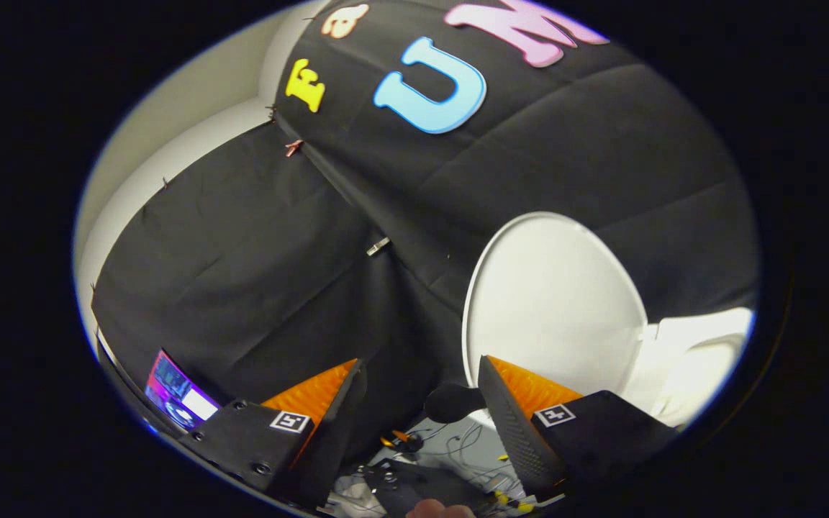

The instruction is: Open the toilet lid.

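Already the smooth white oval plastic toilet lid (555, 302) stands raised, close to upright, its pale underside facing the camera and its back against the black cloth wall (256, 273) of the booth. It sits just beyond the right finger, whose tip overlaps its lower edge in this view; whether the two touch cannot be told. To the right of the lid, part of the white toilet body (695, 360) shows, with the hinge end of the lid meeting it.

The gripper (422, 374) points upward and is tilted, its two fingers spread wide apart with nothing between them, so they are released and grasp nothing. Through the gap between the fingers a cluttered patch of loose cables and small parts (450, 446) is visible lower down. A small lit screen (177, 394) sits beside the left finger.

Judging by the lid's raised position, the opening looks done or very nearly done; at most, drawing the gripper clear of the lid remains.
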A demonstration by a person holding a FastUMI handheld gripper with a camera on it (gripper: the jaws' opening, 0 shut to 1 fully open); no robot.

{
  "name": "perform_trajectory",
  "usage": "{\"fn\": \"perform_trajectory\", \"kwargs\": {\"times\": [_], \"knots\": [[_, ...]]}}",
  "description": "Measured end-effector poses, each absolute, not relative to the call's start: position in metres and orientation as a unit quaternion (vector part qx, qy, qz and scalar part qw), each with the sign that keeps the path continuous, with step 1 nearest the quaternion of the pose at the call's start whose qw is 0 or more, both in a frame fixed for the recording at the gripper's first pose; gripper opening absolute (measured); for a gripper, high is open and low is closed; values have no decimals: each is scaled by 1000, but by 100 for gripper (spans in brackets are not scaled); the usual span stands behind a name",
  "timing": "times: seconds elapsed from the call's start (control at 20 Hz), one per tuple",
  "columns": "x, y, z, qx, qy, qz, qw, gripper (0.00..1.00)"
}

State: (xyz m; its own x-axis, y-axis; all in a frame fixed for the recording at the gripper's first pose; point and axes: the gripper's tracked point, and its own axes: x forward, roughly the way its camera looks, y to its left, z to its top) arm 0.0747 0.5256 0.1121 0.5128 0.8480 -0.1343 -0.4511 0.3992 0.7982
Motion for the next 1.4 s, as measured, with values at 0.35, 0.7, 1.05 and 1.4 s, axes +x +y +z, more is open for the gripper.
{"fn": "perform_trajectory", "kwargs": {"times": [0.35,0.7,1.05,1.4], "knots": [[69,437,121,237,172,352,889,97],[74,276,83,122,100,196,968,99],[56,118,65,41,3,25,999,100],[36,63,30,73,0,-19,997,99]]}}
